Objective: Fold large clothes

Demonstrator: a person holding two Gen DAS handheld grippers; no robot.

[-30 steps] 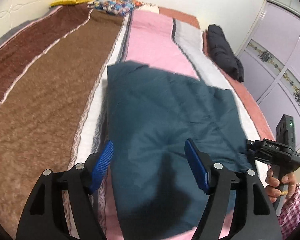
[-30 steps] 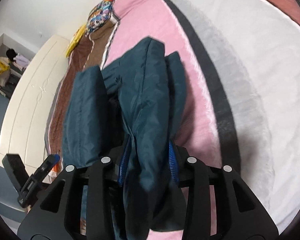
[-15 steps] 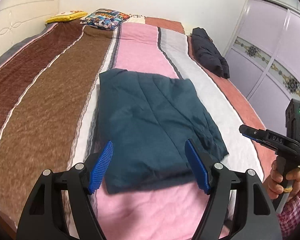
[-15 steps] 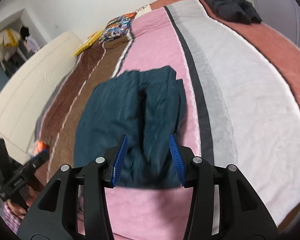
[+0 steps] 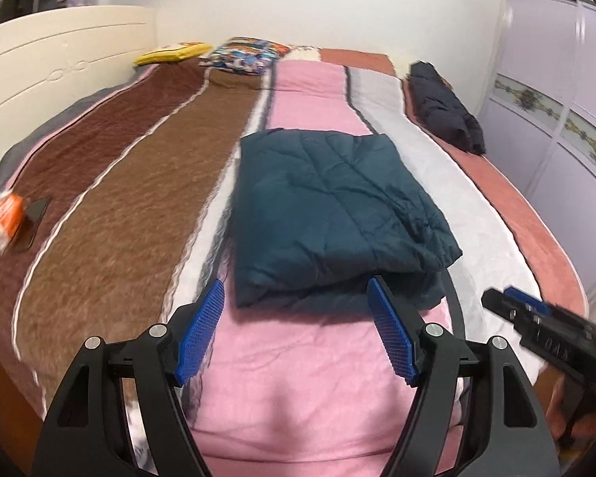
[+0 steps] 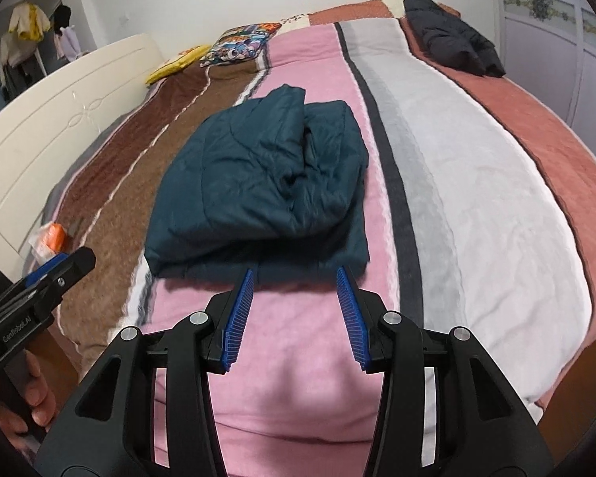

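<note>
A dark teal padded jacket (image 5: 329, 206) lies folded in a rough rectangle on the pink stripe of the striped bed cover (image 5: 298, 377). From the right wrist view the jacket (image 6: 258, 175) shows a rumpled top layer on its right side. My left gripper (image 5: 295, 290) is open, just short of the jacket's near edge, with nothing between its blue pads. My right gripper (image 6: 295, 274) is also open and empty, equally short of that edge. Each gripper appears at the edge of the other's view, with a hand on its handle.
A black jacket (image 5: 445, 111) lies folded at the bed's far right. Yellow (image 5: 175, 52) and patterned (image 5: 246, 55) pillows sit at the far end by the wall. An orange-white packet (image 5: 2, 218) and a dark phone rest at the left. Cream headboard (image 6: 51, 127) left, lilac wardrobe (image 5: 556, 111) right.
The right gripper let go of the jacket's fold, which now lies flat on the bed. Both grippers drew back from the jacket toward the near end of the bed.
</note>
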